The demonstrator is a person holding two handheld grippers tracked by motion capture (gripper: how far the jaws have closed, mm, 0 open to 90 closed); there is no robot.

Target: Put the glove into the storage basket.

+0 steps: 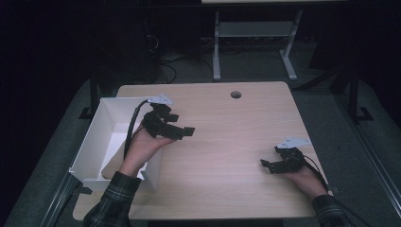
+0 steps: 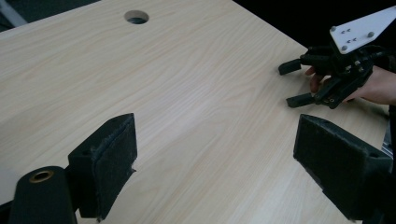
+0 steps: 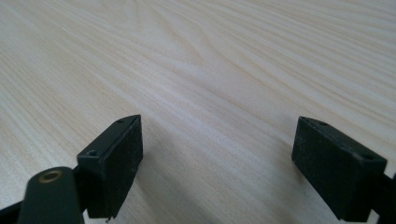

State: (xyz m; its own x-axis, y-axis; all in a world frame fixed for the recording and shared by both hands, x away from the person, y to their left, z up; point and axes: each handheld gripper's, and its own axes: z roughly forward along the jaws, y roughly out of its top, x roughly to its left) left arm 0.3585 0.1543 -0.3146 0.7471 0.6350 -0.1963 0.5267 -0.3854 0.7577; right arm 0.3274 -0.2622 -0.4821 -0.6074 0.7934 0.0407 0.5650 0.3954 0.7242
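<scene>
High view: both grippers, left (image 1: pixel 182 128) & right (image 1: pixel 265 165), jaws spread, holding nothing; tabletop (image 1: pixel 227 137) bare. Prob. idle/between steps; next needs sthg near white bin (image 1: pixel 101 137).

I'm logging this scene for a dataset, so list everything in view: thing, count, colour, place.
Table: one, light wood, centre of the high view.
Cable hole: one, dark, near the table's far edge.
Bin: one, white, open-topped, at the table's left edge.
Second table frame: one, light grey legs, on the floor beyond.
Floor: grey, around the table.
Left gripper: one, black, jaws open, held beside the bin.
Right gripper: one, black, jaws open, near the table's right edge.
Sleeves: two, plaid, bottom edge.
</scene>
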